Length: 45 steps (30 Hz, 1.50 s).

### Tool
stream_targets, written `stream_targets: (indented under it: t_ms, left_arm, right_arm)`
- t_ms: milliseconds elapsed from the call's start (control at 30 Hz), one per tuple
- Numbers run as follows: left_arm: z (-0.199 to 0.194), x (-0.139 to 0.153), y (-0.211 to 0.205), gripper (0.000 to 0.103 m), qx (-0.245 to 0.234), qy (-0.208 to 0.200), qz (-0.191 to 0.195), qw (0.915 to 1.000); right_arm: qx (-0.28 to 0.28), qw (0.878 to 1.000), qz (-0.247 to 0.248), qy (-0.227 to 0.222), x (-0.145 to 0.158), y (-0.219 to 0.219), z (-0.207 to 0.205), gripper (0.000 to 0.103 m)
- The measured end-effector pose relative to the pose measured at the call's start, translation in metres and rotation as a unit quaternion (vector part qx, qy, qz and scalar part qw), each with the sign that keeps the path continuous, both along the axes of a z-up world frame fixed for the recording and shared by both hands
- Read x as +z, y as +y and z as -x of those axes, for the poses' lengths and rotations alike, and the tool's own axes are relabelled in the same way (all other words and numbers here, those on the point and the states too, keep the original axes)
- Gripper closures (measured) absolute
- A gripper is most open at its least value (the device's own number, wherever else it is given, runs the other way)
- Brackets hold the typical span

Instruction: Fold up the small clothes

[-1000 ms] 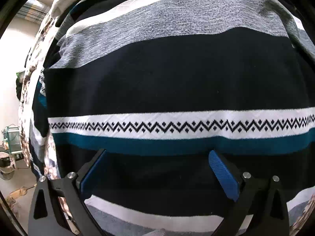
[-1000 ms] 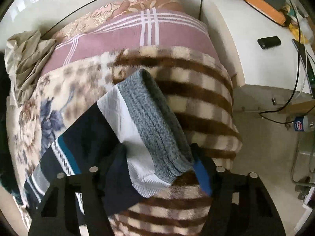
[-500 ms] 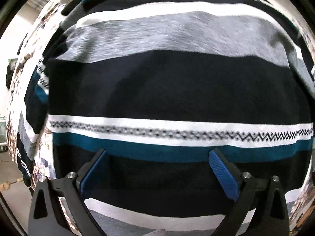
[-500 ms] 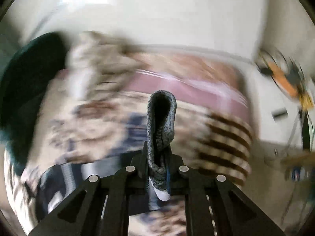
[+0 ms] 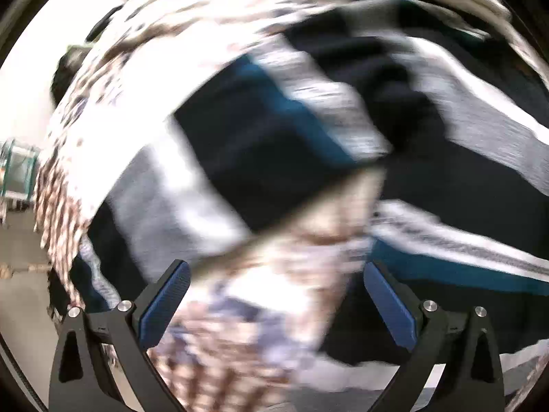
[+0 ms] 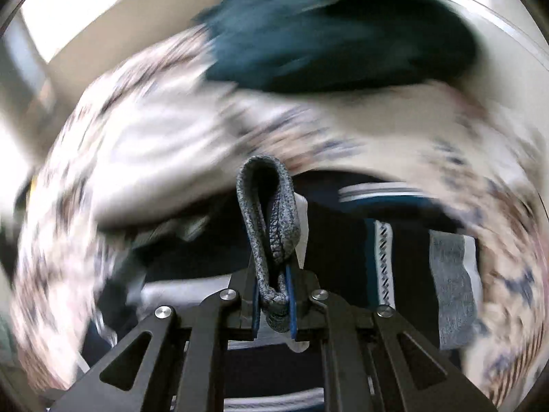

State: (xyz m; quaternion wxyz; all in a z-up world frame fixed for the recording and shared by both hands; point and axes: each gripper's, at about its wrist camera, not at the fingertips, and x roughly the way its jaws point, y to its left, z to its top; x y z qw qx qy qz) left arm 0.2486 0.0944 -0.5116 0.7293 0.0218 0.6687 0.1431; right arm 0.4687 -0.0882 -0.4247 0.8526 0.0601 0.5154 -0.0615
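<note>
A striped sweater (image 5: 463, 185) in navy, grey, white and teal lies on a patterned blanket (image 5: 274, 302). One sleeve (image 5: 240, 158) crosses the left wrist view, blurred by motion. My left gripper (image 5: 274, 305) is open and empty, its blue pads (image 5: 164, 305) wide apart above the blanket beside the sweater's edge. My right gripper (image 6: 272, 295) is shut on the sweater's grey ribbed cuff (image 6: 271, 213), which loops up between the pads. The rest of the sweater (image 6: 377, 240) hangs below it.
The floral and brown patterned blanket (image 6: 120, 158) covers the bed. A dark teal garment (image 6: 343, 34) lies at the far side in the right wrist view. Floor and a green-framed rack (image 5: 17, 171) show at the left edge of the left wrist view.
My right gripper closed on the grey cuff and swung it across over the sweater. My left gripper moved off the sweater's body to its edge, staying open. Both views are motion-blurred.
</note>
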Motion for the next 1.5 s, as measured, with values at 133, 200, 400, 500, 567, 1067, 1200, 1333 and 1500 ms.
stream_targets:
  t_ms: [133, 200, 400, 500, 567, 1067, 1200, 1333, 1500]
  left_arm:
    - [-0.005, -0.015, 0.030, 0.000, 0.041, 0.014, 0.000, 0.9991]
    - [-0.007, -0.020, 0.045, 0.000, 0.056, 0.019, 0.001, 0.9982]
    - [-0.025, -0.037, 0.088, 0.000, 0.084, 0.025, 0.018, 0.9960]
    - [-0.021, -0.028, 0.105, 0.000, 0.111, 0.015, 0.034, 0.9931]
    - [-0.007, -0.015, 0.118, 0.000, 0.145, 0.000, 0.051, 0.9882]
    - [0.092, -0.068, 0.269, 0.001, 0.548, -0.101, 0.304, 0.7727]
    - [0.090, -0.047, 0.290, 0.054, 0.568, -0.149, 0.232, 0.7753]
    - [0.071, -0.014, 0.295, 0.092, 0.537, -0.190, 0.174, 0.8033]
    - [0.005, 0.061, 0.275, 0.094, 0.390, -0.268, 0.101, 0.8752]
  right_arm:
    - [0.094, 0.994, 0.041, 0.038, -0.052, 0.101, -0.002, 0.091]
    - [0.118, 0.990, 0.055, 0.048, -0.065, 0.131, 0.003, 0.091]
    - [0.127, 0.982, 0.031, 0.135, -0.093, 0.139, 0.008, 0.084]
    - [0.080, 0.987, -0.022, 0.141, -0.075, 0.102, 0.023, 0.044]
    - [0.037, 0.991, 0.001, 0.132, -0.059, 0.071, 0.042, 0.031]
    - [-0.088, 0.979, 0.047, 0.179, -0.034, -0.026, 0.091, 0.011]
    - [-0.090, 0.976, 0.056, 0.189, -0.039, -0.025, 0.098, 0.011]
    - [-0.098, 0.976, 0.062, 0.183, -0.036, -0.028, 0.101, 0.011]
    - [-0.094, 0.979, 0.057, 0.172, -0.033, -0.040, 0.100, 0.011]
